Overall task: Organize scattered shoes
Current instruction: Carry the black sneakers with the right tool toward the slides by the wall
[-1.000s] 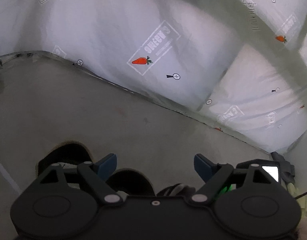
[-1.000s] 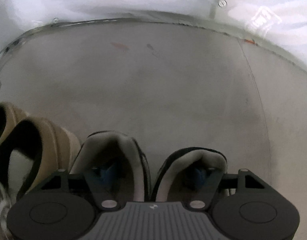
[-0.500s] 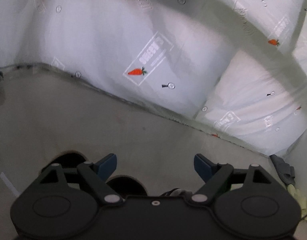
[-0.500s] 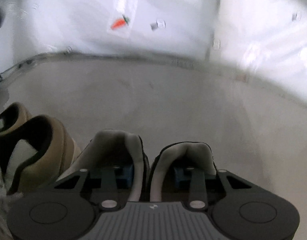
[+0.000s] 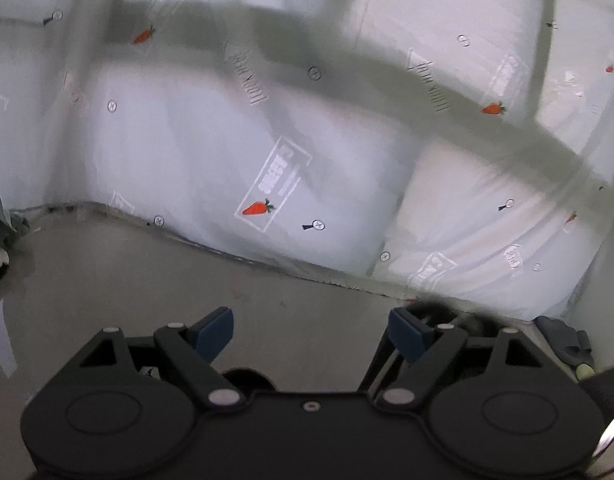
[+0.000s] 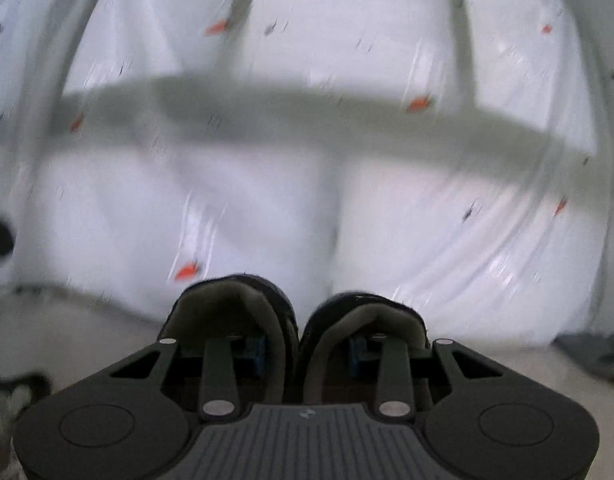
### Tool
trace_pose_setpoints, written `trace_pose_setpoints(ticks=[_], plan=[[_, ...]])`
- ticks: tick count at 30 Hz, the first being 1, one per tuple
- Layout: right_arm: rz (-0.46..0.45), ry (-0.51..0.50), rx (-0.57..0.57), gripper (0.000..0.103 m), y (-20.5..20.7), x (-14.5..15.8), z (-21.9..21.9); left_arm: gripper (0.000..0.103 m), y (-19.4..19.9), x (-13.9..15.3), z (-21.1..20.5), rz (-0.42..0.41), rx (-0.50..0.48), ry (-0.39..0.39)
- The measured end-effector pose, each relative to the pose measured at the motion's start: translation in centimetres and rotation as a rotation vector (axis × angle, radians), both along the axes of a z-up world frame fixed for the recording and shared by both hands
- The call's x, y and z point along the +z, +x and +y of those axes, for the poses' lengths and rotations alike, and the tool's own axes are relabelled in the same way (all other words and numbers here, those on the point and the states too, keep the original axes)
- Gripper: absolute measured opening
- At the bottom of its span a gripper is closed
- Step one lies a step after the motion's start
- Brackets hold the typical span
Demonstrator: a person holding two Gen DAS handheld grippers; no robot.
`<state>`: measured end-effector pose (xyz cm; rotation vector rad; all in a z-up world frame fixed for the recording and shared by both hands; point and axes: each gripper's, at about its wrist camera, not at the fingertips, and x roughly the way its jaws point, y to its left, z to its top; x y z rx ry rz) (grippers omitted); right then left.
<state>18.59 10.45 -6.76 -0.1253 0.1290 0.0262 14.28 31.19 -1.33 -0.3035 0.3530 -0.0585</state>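
In the right wrist view, a pair of dark shoes with grey lining (image 6: 235, 308) hangs from my right gripper (image 6: 303, 352). One blue-padded finger sits inside each shoe, and the two pinch the adjoining inner walls together. The shoes are raised in front of the white sheet, and the whole view is motion-blurred. My left gripper (image 5: 309, 332) is open above the grey floor (image 5: 147, 280), with nothing between its blue pads (image 5: 211, 330). A dark shoe opening (image 5: 243, 376) peeks out just under its body.
A white plastic sheet with carrot prints (image 5: 259, 208) walls the far side, with grey frame bars (image 5: 427, 92) showing through it. A grey cloth item (image 5: 563, 340) lies at the right by the sheet. White laces (image 6: 7, 400) show at the lower left of the right wrist view.
My right gripper has closed its fingers together and lifted the dark pair off the floor; the tan shoes have left its view. The left gripper has risen and tilted up, still open.
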Motion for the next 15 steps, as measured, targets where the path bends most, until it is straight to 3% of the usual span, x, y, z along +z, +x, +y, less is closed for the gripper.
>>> trace_pose_setpoints(ticks=[7, 15], plan=[[-0.128, 0.044, -0.125, 0.038, 1.5, 4.9, -7.6, 0.086, -1.3, 1.5, -3.5, -0.042, -0.034, 0.016], [-0.043, 0.05, -0.297, 0.038, -1.8, 6.5, -21.1, 0.088, -1.2, 1.4, -12.3, -0.028, -0.121, 0.014]])
